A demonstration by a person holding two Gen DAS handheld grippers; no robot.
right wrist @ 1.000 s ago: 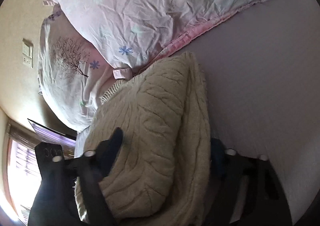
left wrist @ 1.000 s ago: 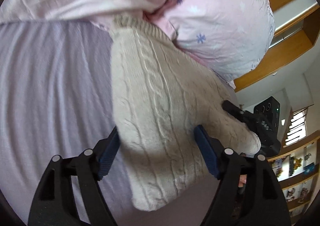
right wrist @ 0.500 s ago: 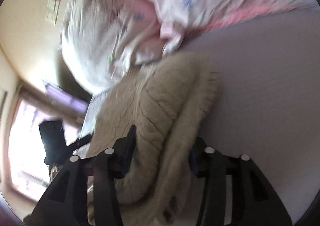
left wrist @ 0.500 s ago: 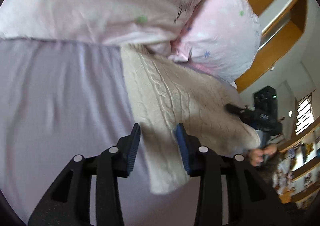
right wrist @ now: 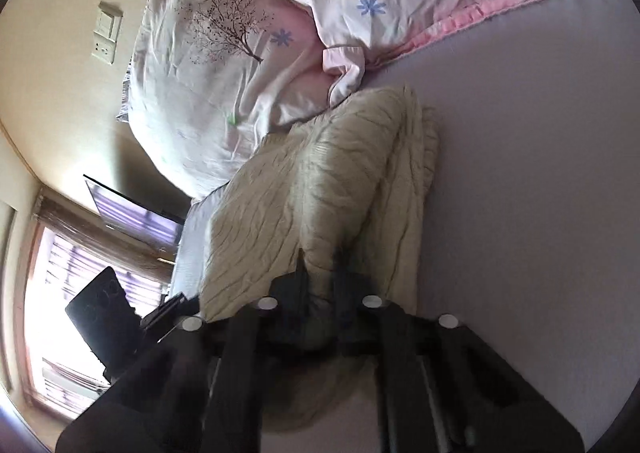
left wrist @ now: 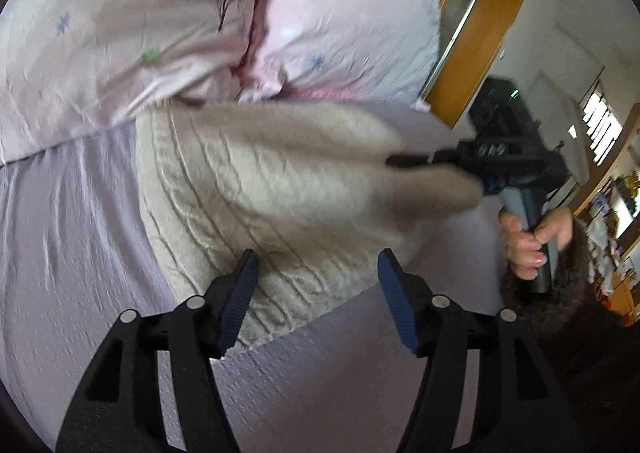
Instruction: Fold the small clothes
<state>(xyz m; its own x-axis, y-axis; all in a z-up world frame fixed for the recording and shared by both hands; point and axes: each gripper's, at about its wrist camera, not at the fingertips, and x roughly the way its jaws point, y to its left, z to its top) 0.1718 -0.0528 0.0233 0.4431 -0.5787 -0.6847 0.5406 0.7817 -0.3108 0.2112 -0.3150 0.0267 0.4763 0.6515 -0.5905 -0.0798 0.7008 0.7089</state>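
A cream cable-knit sweater (left wrist: 260, 189) lies folded on the lilac bed sheet (left wrist: 72, 237), its far end against the pillows. My left gripper (left wrist: 316, 277) is open, its blue pads just above the sweater's near edge, holding nothing. My right gripper (right wrist: 322, 273) is shut on a raised fold of the sweater (right wrist: 332, 181) and lifts it off the layer beneath. In the left wrist view the right gripper (left wrist: 440, 165) grips the sweater's right end, with the hand on its handle.
Two pink floral pillows (left wrist: 168, 13) (right wrist: 224, 53) lie against the sweater's far end. A wooden headboard edge (left wrist: 480, 33) is at the right. Shelves (left wrist: 608, 189) and a window (right wrist: 60, 273) are beyond the bed. Bare sheet (right wrist: 540, 213) lies right of the sweater.
My left gripper narrowed half a second ago and has opened wide again at the sweater's near edge. My right gripper closed on the sweater's fold and pulled it up.
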